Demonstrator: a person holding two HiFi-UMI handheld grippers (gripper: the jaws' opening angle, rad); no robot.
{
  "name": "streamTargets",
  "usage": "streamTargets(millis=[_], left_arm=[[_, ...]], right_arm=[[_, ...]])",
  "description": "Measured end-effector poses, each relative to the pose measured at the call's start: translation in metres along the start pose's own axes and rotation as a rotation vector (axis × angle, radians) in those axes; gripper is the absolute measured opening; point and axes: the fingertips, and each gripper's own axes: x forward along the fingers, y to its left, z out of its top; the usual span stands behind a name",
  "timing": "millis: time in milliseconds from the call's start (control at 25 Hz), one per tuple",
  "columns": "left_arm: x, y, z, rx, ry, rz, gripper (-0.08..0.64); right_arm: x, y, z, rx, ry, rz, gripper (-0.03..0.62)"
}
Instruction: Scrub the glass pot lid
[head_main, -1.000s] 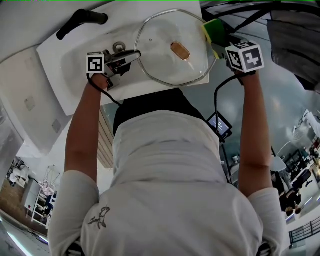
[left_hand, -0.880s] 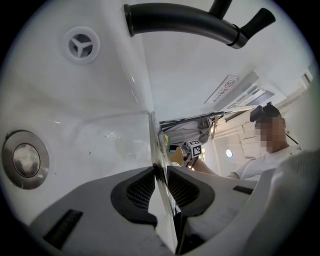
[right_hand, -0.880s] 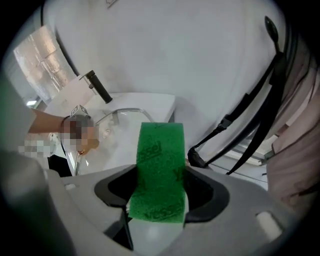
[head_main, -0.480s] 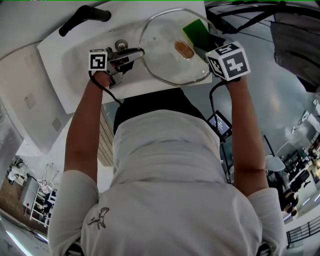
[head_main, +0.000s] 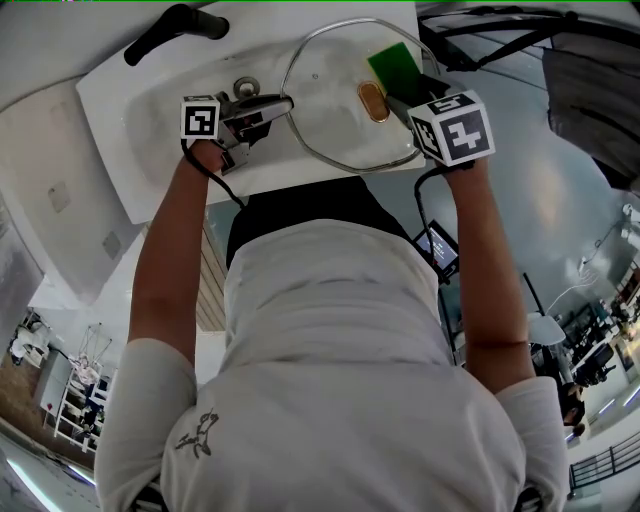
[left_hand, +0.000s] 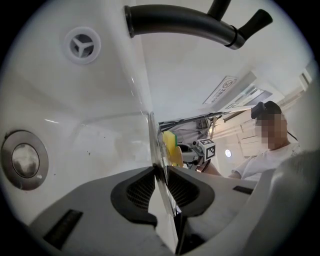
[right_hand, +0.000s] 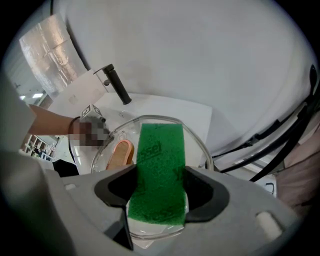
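The glass pot lid (head_main: 330, 120) with its tan knob (head_main: 372, 102) is held over the white sink. My left gripper (head_main: 268, 108) is shut on the lid's left rim. In the left gripper view the lid (left_hand: 154, 140) stands edge-on between the pads of that gripper (left_hand: 161, 182). My right gripper (head_main: 408, 92) is shut on a green and yellow sponge (head_main: 394, 67), which lies flat on the lid's right half beside the knob. In the right gripper view the sponge (right_hand: 159, 165) fills the gap of the gripper (right_hand: 157, 192), green face up, over the lid (right_hand: 201, 147) and knob (right_hand: 119, 154).
The sink basin (head_main: 150, 110) has a drain (head_main: 243, 88) and a black faucet (head_main: 175, 22) at its far side. The faucet (left_hand: 180, 22), the drain plug (left_hand: 24, 160) and an overflow hole (left_hand: 82, 44) also appear in the left gripper view. Black cables (right_hand: 280, 145) hang right of the sink.
My right gripper carried the sponge leftward from the lid's right rim onto the glass beside the knob. The left gripper kept its hold on the rim, nearly still.
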Motion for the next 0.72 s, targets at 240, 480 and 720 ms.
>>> streamTargets(millis=[240, 480, 720], left_arm=[[0.000, 0.000, 0.002, 0.013, 0.006, 0.007, 0.077], [-0.001, 0.002, 0.003, 0.012, 0.003, 0.016, 0.077], [-0.001, 0.004, 0.003, 0.009, 0.002, 0.021, 0.077]], right_arm=[[-0.006, -0.015, -0.017, 0.015, 0.006, -0.008, 0.290], [-0.014, -0.046, -0.049, 0.094, 0.017, -0.032, 0.290], [-0.019, -0.070, -0.075, 0.165, 0.021, -0.058, 0.290]])
